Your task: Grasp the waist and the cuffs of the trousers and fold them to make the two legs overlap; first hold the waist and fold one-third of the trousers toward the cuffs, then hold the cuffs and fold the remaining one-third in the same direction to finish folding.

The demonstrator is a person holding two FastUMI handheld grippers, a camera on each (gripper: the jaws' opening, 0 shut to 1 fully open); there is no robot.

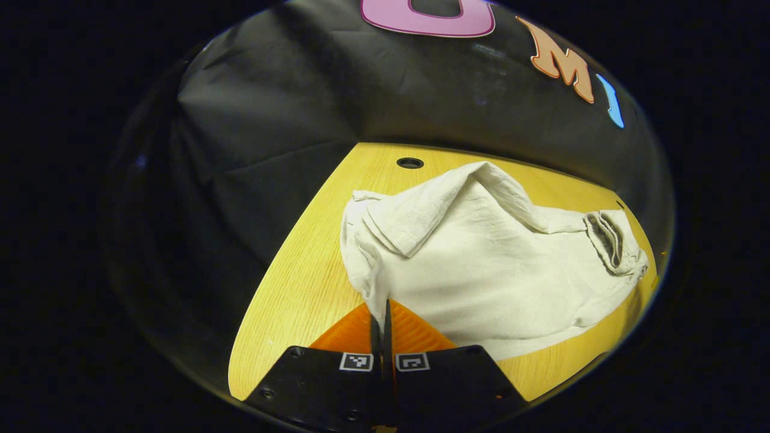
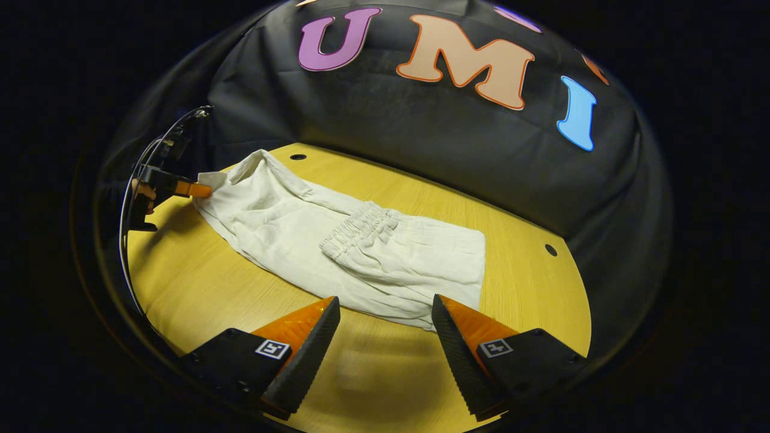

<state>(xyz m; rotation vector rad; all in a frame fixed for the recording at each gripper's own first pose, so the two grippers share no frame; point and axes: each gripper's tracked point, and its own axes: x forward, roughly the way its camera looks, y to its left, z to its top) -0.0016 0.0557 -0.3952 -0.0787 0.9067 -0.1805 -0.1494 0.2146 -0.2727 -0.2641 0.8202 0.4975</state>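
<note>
White trousers [image 2: 373,258] lie along the yellow wooden table [image 2: 198,288], with the elastic waist [image 2: 358,231] folded over onto the middle of the cloth. In the left gripper view my left gripper [image 1: 385,305] is shut on the near edge of the trousers [image 1: 481,270] at the cuff end, and the waist [image 1: 610,237] shows at the far right. The right gripper view shows that left gripper [image 2: 195,189] far left, held by a hand, with the cuff end raised in a fold. My right gripper [image 2: 382,304] stands open just short of the trousers' near edge, holding nothing.
The table has round cable holes [image 2: 298,157] [image 2: 550,249] near its far edge, one also in the left gripper view as a hole [image 1: 409,163]. The black cloth wall [image 2: 421,132] rises close behind. Bare tabletop lies in front of the trousers.
</note>
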